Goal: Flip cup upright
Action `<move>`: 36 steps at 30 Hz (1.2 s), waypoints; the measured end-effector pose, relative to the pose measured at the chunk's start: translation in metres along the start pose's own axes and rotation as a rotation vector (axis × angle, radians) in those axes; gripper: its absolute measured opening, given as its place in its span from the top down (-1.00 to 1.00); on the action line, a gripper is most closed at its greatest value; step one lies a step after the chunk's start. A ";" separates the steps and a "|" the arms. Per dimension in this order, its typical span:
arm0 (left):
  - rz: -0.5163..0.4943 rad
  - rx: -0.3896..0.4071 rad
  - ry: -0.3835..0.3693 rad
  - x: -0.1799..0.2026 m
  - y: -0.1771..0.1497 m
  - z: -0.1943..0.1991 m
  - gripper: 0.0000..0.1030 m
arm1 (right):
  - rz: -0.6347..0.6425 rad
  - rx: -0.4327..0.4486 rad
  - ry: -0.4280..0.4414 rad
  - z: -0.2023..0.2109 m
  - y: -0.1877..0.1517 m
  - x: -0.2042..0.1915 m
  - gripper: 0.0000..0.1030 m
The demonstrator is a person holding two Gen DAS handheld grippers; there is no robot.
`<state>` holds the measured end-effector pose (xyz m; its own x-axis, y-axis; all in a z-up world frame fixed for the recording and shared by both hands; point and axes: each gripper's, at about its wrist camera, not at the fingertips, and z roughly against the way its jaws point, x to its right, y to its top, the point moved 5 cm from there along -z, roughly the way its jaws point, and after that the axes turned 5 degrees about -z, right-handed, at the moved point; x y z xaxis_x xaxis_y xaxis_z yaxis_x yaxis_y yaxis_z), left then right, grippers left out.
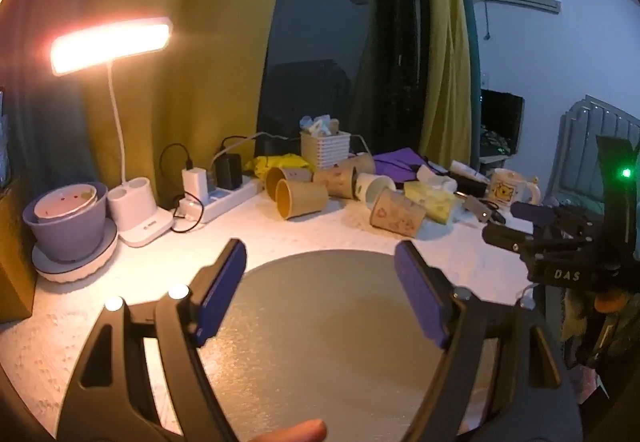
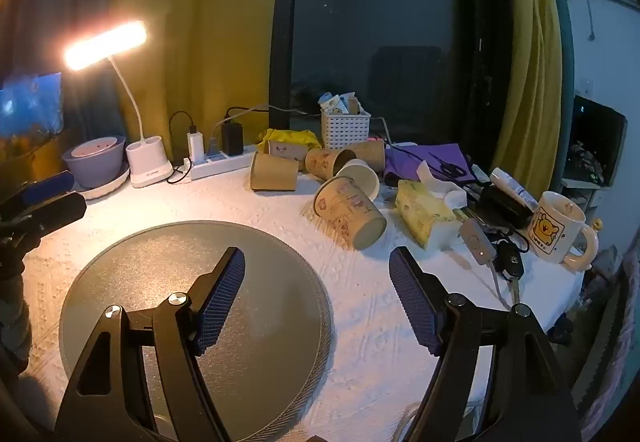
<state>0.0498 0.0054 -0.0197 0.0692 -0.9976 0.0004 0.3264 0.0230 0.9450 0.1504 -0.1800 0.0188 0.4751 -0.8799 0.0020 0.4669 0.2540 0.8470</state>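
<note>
Several brown paper cups lie on their sides at the back of the white table. The nearest printed cup (image 2: 350, 212) lies with its base toward me; it also shows in the left wrist view (image 1: 396, 212). Other cups (image 2: 274, 171) (image 1: 300, 198) lie behind it. My left gripper (image 1: 320, 262) is open and empty above a round grey mat (image 1: 320, 322). My right gripper (image 2: 316, 270) is open and empty above the mat's right edge (image 2: 280, 242), in front of the printed cup. The right gripper also shows at the right of the left wrist view (image 1: 516, 222).
A lit desk lamp (image 2: 148, 158), a purple bowl (image 2: 96, 158), a power strip (image 2: 220, 160), a white basket (image 2: 346, 128), a yellow tissue pack (image 2: 420, 214), a bear mug (image 2: 558, 230), keys (image 2: 510, 266) and purple cloth (image 2: 428, 158) crowd the table's back and right.
</note>
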 end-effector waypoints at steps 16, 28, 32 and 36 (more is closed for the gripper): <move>-0.020 -0.009 -0.015 0.004 0.003 0.002 -0.51 | -0.001 -0.003 0.002 0.000 -0.001 0.000 -0.51; -0.020 -0.005 -0.015 0.006 0.003 0.002 -0.51 | -0.002 -0.002 0.003 0.001 -0.001 -0.001 -0.51; -0.020 -0.005 -0.015 0.006 0.003 0.002 -0.51 | -0.001 -0.002 0.004 0.001 -0.002 -0.002 -0.51; -0.020 -0.004 -0.015 0.006 0.003 0.002 -0.51 | -0.002 -0.001 0.004 0.001 -0.003 -0.002 -0.51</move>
<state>0.0493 -0.0003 -0.0162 0.0484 -0.9987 -0.0140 0.3316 0.0029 0.9434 0.1476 -0.1790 0.0170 0.4772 -0.8788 -0.0017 0.4685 0.2528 0.8465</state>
